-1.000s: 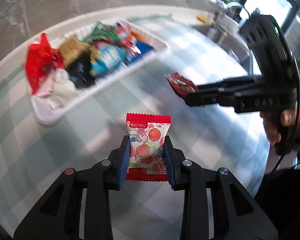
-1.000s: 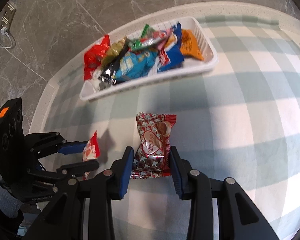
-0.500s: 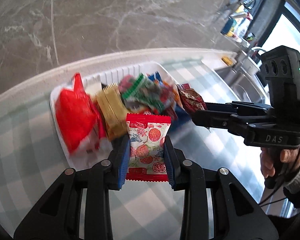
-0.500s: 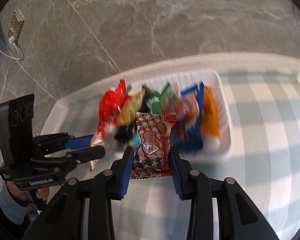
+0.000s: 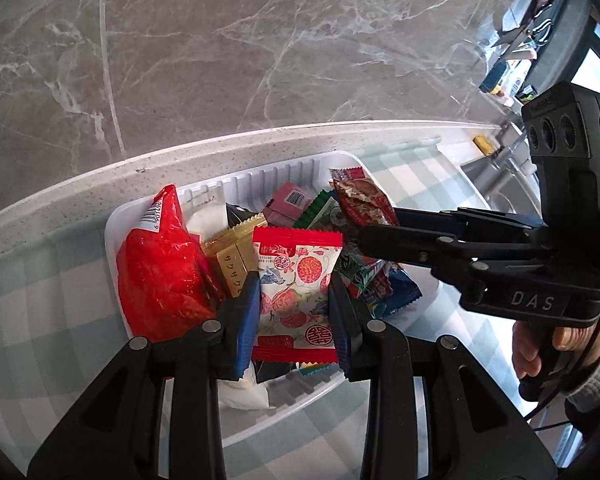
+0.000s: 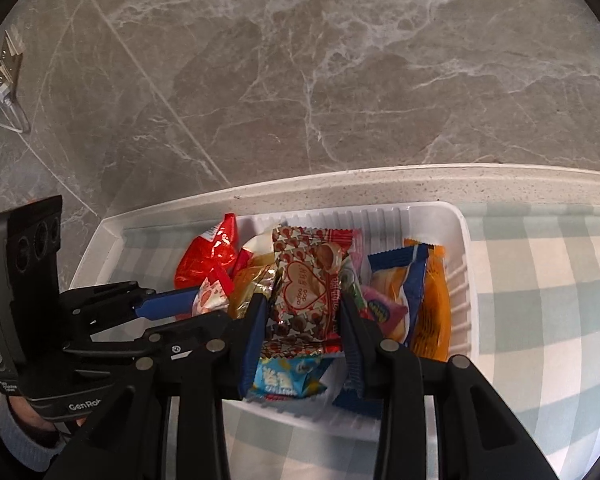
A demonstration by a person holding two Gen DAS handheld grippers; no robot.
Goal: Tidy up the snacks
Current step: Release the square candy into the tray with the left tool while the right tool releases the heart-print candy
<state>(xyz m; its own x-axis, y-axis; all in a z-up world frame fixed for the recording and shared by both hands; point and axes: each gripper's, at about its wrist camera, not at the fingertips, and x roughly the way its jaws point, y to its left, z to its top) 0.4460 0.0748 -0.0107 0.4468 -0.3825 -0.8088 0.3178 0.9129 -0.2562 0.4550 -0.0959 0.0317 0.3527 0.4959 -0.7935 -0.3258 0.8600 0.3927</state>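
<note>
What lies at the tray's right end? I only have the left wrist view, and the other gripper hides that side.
Observer: An orange packet lies along the right wall of the white tray, with a blue-edged packet beside it.
Operator: And what sits directly under the right gripper's packet?
Observer: A light blue packet lies in the tray just below the right gripper, which is shut on the heart-patterned packet.
</note>
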